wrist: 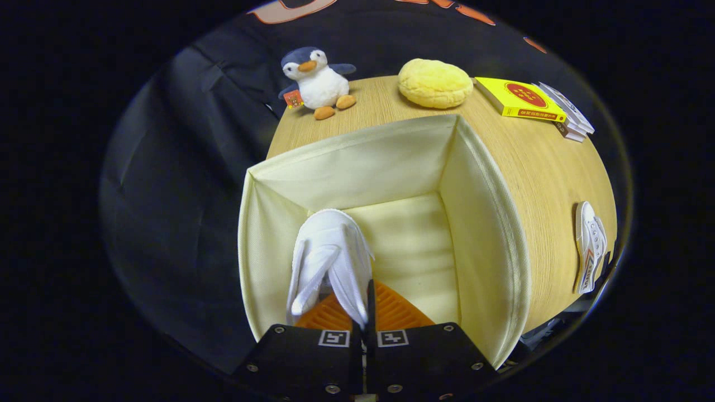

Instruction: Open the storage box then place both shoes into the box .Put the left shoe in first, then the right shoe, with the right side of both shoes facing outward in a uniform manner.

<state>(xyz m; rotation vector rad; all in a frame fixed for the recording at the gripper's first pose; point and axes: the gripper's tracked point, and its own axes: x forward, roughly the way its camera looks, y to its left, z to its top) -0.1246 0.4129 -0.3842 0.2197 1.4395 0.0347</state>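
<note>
Now the gripper [366, 321] pinches the white shoe [329, 257] with its fingers pressed together on the thin upper, low inside the open storage box [503, 223]. It looks light and floppy. The second shoe [590, 245] lies on the table [536, 162] at three o'clock; its collar seems the best hold.

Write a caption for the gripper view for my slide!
Gripper shut on a white shoe, lowering it into the open box.
</note>
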